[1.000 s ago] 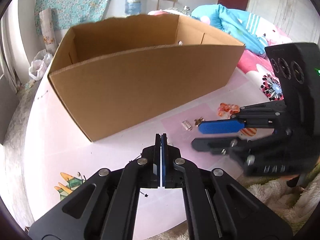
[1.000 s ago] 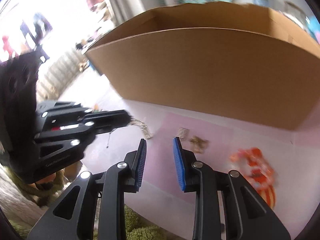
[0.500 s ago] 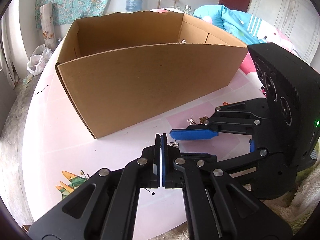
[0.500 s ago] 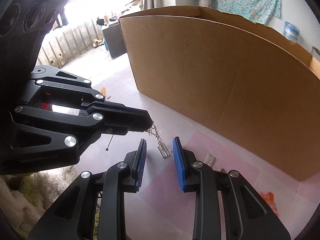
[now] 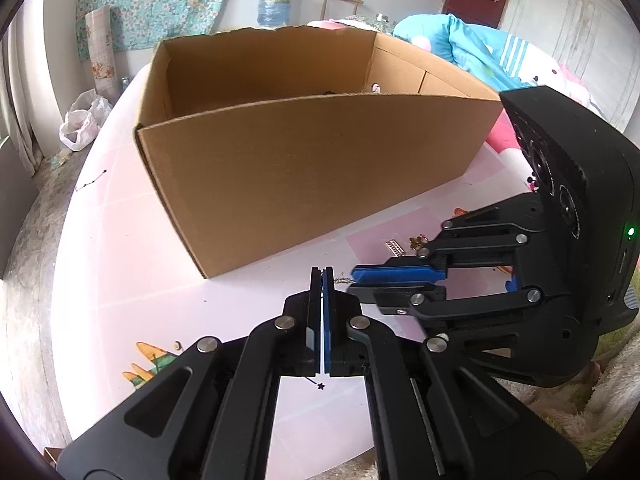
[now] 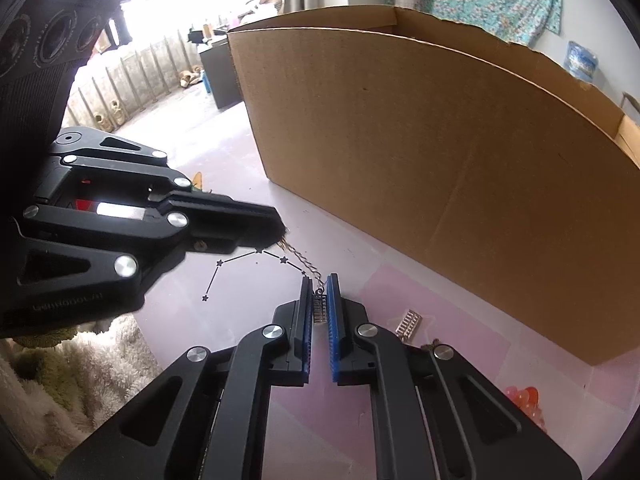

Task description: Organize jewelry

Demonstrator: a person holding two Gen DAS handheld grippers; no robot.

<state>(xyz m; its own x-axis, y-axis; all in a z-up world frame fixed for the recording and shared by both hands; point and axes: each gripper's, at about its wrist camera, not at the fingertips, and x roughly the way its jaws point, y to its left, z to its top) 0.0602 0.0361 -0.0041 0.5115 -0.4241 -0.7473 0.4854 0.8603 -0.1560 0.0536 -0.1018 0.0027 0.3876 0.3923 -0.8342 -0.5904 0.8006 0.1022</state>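
Note:
A thin chain earring [image 6: 302, 266] with a silver ladder-shaped charm [image 6: 319, 308] stretches between my two grippers just above the pink table [image 5: 120, 260]. My left gripper [image 5: 322, 276] is shut on the chain's upper end, which shows at its tip in the right wrist view [image 6: 282, 236]. My right gripper [image 6: 320, 300] is shut on the charm, its blue pads pressing both sides. In the left wrist view the right gripper [image 5: 352, 282] meets my left fingertips from the right. A matching ladder charm [image 6: 408, 322] lies loose on the table.
A large open cardboard box [image 5: 300, 184] stands just behind the grippers. Orange beads [image 6: 524, 400] and a small golden piece [image 5: 418, 240] lie on the pink mat to the right. Fluffy fabric [image 6: 80, 380] borders the table's near edge.
My right gripper came left up to the left gripper's tip and its jaws closed on the hanging charm. The left gripper stayed shut and still.

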